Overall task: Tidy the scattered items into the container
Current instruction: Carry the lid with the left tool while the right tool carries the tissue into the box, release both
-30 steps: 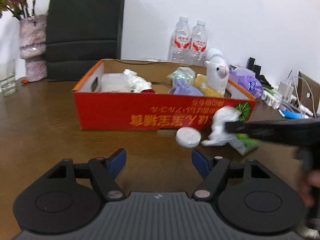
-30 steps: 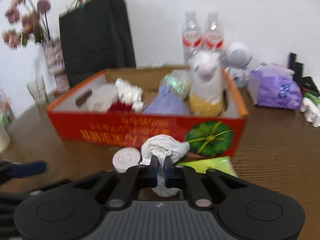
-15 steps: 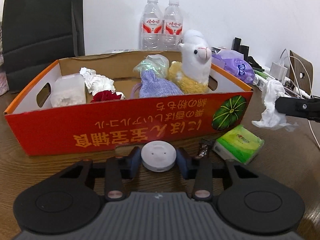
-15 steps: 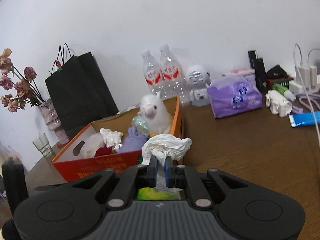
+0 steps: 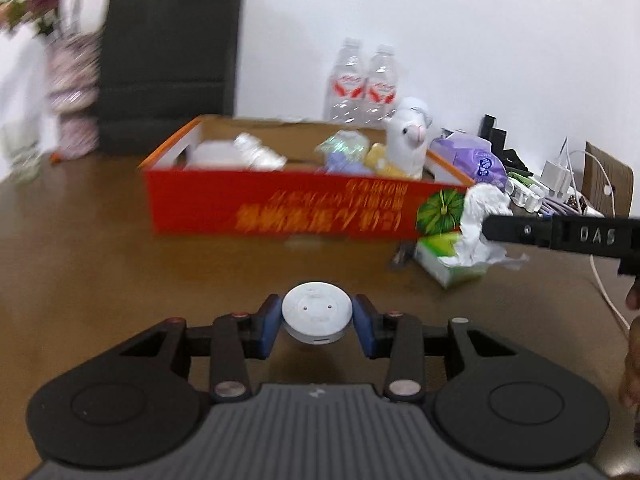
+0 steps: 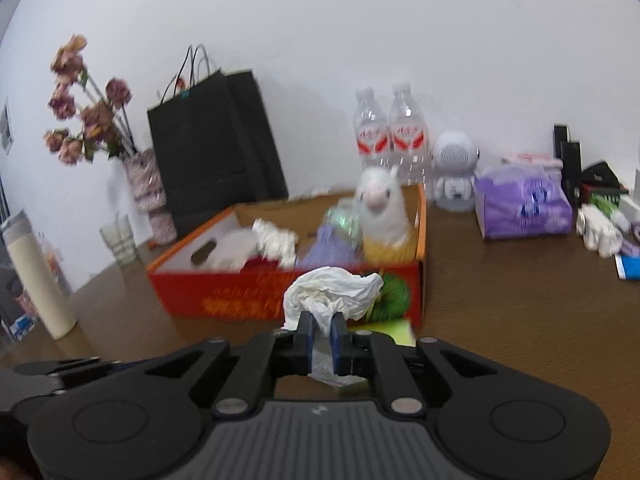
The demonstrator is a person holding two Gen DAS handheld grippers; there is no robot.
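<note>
A white round disc (image 5: 317, 311) is being gripped by the jaws of the left gripper (image 5: 317, 320), raised off the table (image 5: 100, 260), probably for carrying to the red box (image 5: 288, 208). Crumpled tissue (image 6: 332, 292) is being clenched by the right gripper (image 6: 322, 334) near the box's right front corner. The green packet (image 5: 444, 256) beneath is being shown clearly only in the left view.

The printing on the red box (image 5: 304, 208) is smeared by blur and unreadable. The crumpled tissue (image 5: 478, 220) covers part of the green packet (image 5: 444, 254), and the flowers (image 5: 28, 4) blur at the picture's left edge.
</note>
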